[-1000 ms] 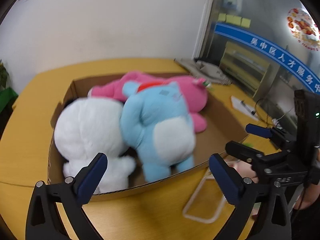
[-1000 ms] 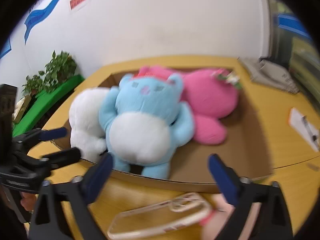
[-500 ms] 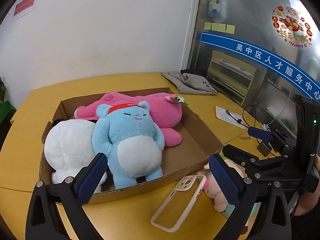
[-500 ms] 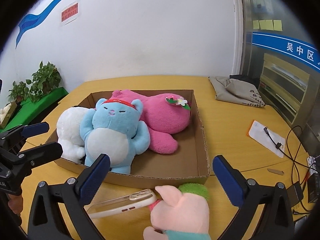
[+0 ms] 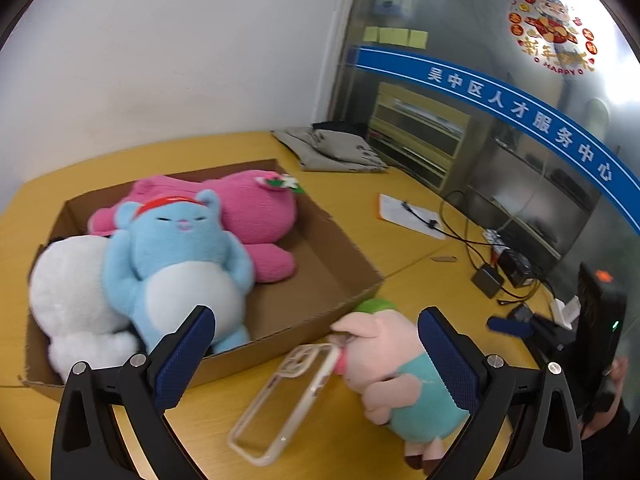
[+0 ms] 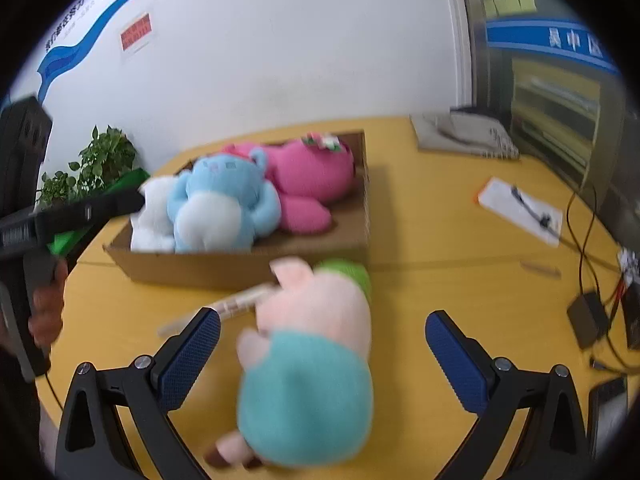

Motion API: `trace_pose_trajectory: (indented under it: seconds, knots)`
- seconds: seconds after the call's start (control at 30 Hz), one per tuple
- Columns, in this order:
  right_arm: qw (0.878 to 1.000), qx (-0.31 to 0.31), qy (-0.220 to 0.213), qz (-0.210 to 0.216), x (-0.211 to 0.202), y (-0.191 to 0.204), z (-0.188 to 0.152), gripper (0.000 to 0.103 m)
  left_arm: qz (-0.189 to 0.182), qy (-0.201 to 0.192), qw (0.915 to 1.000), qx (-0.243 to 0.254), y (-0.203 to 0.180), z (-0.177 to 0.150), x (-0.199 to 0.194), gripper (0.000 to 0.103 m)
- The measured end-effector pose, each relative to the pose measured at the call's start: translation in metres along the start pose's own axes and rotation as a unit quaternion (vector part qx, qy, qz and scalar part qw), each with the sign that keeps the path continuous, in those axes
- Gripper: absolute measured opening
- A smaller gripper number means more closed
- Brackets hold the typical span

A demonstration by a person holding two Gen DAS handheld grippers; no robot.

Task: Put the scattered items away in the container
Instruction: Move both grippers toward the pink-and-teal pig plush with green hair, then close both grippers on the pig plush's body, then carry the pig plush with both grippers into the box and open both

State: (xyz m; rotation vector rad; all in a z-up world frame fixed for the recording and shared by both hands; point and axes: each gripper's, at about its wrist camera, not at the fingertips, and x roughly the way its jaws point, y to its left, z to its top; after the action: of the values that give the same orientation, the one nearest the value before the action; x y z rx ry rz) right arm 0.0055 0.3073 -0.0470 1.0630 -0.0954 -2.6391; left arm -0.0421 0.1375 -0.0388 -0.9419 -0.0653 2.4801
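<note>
A cardboard box (image 5: pixel 340 256) (image 6: pixel 248 268) on the yellow table holds a white plush (image 5: pixel 68 292), a blue bear plush (image 5: pixel 180 256) (image 6: pixel 224 204) and a pink plush (image 5: pixel 256 212) (image 6: pixel 312 176). A pink pig plush in a teal shirt (image 5: pixel 404 376) (image 6: pixel 312 352) lies on the table in front of the box, beside a clear phone case (image 5: pixel 284 396) (image 6: pixel 236 304). My left gripper (image 5: pixel 316 356) is open above the phone case. My right gripper (image 6: pixel 320 356) is open, its fingers either side of the pig.
A folded grey cloth (image 5: pixel 332 148) lies at the far table edge. A white paper with a cable (image 5: pixel 408 216) (image 6: pixel 520 208), black adapters and cords (image 5: pixel 500 272) sit at the right. A potted plant (image 6: pixel 88 168) stands at the left.
Both grippers have pulled back from the box and swung right. The pig plush and phone case now lie larger in view, with the right gripper low over the pig.
</note>
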Motion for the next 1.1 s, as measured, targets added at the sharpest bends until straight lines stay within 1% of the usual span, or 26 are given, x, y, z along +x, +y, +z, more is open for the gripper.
trace_pose_trajectory:
  seconds: [0.03, 0.1, 0.2, 0.23, 0.3, 0.33, 0.37, 0.4, 0.43, 0.47, 0.5, 0.53, 0.57, 0.6, 0.63, 0.7, 0.77, 0.8, 0.83, 0.87, 0.9, 0.97, 1.0, 1.03, 1.07, 1.1]
  knots:
    - [1.000, 0.007, 0.009, 0.003, 0.001, -0.004, -0.007, 0.103, -0.007, 0.003, 1.0000, 0.002, -0.005, 0.002, 0.005, 0.103]
    - [0.999, 0.026, 0.026, 0.023, 0.004, -0.011, -0.021, 0.103, -0.020, 0.013, 0.9997, 0.003, -0.013, 0.005, 0.017, 0.103]
    - [0.997, 0.037, 0.053, 0.043, 0.017, -0.013, -0.034, 0.102, -0.043, 0.036, 0.9984, 0.008, -0.023, 0.009, 0.037, 0.103]
    - [0.997, 0.033, 0.062, 0.044, 0.022, -0.010, -0.036, 0.099, -0.043, 0.043, 0.9981, 0.011, -0.026, 0.010, 0.044, 0.103]
    - [0.996, 0.012, 0.073, 0.051, 0.031, 0.000, -0.044, 0.090, -0.042, 0.053, 0.9976, 0.017, -0.031, 0.010, 0.053, 0.103]
    - [0.995, 0.001, 0.072, 0.062, 0.031, 0.007, -0.047, 0.079, -0.043, 0.056, 0.9974, 0.017, -0.032, 0.010, 0.055, 0.103]
    - [0.996, -0.022, 0.065, 0.060, 0.029, 0.017, -0.049, 0.078, -0.045, 0.058, 0.9971, 0.018, -0.033, 0.009, 0.057, 0.103]
    - [0.996, -0.055, 0.055, 0.040, 0.026, 0.029, -0.052, 0.076, -0.048, 0.062, 0.9967, 0.020, -0.032, 0.009, 0.059, 0.103]
    - [0.994, -0.103, 0.043, 0.016, 0.023, 0.044, -0.056, 0.074, -0.048, 0.066, 0.9964, 0.022, -0.032, 0.007, 0.062, 0.103]
    - [0.988, -0.151, 0.033, -0.005, 0.021, 0.058, -0.060, 0.073, -0.045, 0.072, 0.9962, 0.021, -0.031, 0.006, 0.064, 0.103]
    - [0.978, -0.206, 0.023, -0.030, 0.019, 0.074, -0.067, 0.072, -0.045, 0.077, 0.9958, 0.018, -0.029, 0.003, 0.067, 0.103]
    - [0.969, -0.241, 0.016, -0.048, 0.018, 0.084, -0.073, 0.072, -0.049, 0.083, 0.9952, 0.016, -0.028, 0.001, 0.069, 0.103]
    - [0.953, -0.292, 0.006, -0.076, 0.018, 0.097, -0.083, 0.072, -0.054, 0.088, 0.9946, 0.014, -0.026, -0.002, 0.071, 0.103]
    - [0.942, -0.322, 0.001, -0.095, 0.018, 0.104, -0.089, 0.071, -0.058, 0.093, 0.9939, 0.014, -0.026, -0.005, 0.073, 0.103]
    - [0.928, -0.354, -0.004, -0.117, 0.018, 0.112, -0.096, 0.071, -0.057, 0.098, 0.9934, 0.016, -0.025, -0.007, 0.076, 0.103]
    - [0.905, -0.396, -0.009, -0.153, 0.019, 0.118, -0.108, 0.071, -0.055, 0.109, 0.9924, 0.013, -0.024, -0.013, 0.082, 0.103]
    - [0.897, -0.409, -0.008, -0.166, 0.020, 0.120, -0.112, 0.072, -0.071, 0.123, 0.9898, 0.008, -0.024, -0.019, 0.089, 0.100]
    - [0.898, -0.410, -0.007, -0.161, 0.018, 0.121, -0.114, 0.076, -0.079, 0.132, 0.9880, 0.009, -0.025, -0.022, 0.094, 0.090]
    - [0.901, -0.406, -0.007, -0.153, 0.016, 0.120, -0.114, 0.080, -0.079, 0.141, 0.9868, 0.013, -0.027, -0.026, 0.098, 0.085]
    - [0.906, -0.398, -0.007, -0.145, 0.013, 0.119, -0.113, 0.081, -0.071, 0.146, 0.9866, 0.016, -0.027, -0.029, 0.102, 0.075]
    - [0.916, -0.379, -0.008, -0.132, 0.008, 0.115, -0.110, 0.082, -0.074, 0.151, 0.9857, 0.010, -0.025, -0.032, 0.105, 0.075]
    - [0.942, -0.324, -0.008, -0.087, -0.005, 0.103, -0.099, 0.082, -0.088, 0.157, 0.9836, -0.011, -0.020, -0.036, 0.108, 0.074]
    - [0.959, -0.278, -0.009, -0.056, -0.013, 0.092, -0.090, 0.083, -0.092, 0.160, 0.9827, -0.018, -0.018, -0.037, 0.110, 0.073]
    - [0.970, -0.241, -0.008, -0.032, -0.019, 0.083, -0.083, 0.084, -0.093, 0.160, 0.9825, -0.021, -0.017, -0.038, 0.110, 0.072]
    - [0.982, -0.187, -0.005, 0.001, -0.023, 0.069, -0.075, 0.085, -0.095, 0.160, 0.9824, -0.023, -0.017, -0.038, 0.110, 0.071]
    - [0.991, -0.128, 0.005, 0.035, -0.024, 0.053, -0.067, 0.085, -0.096, 0.160, 0.9822, -0.025, -0.017, -0.038, 0.110, 0.070]
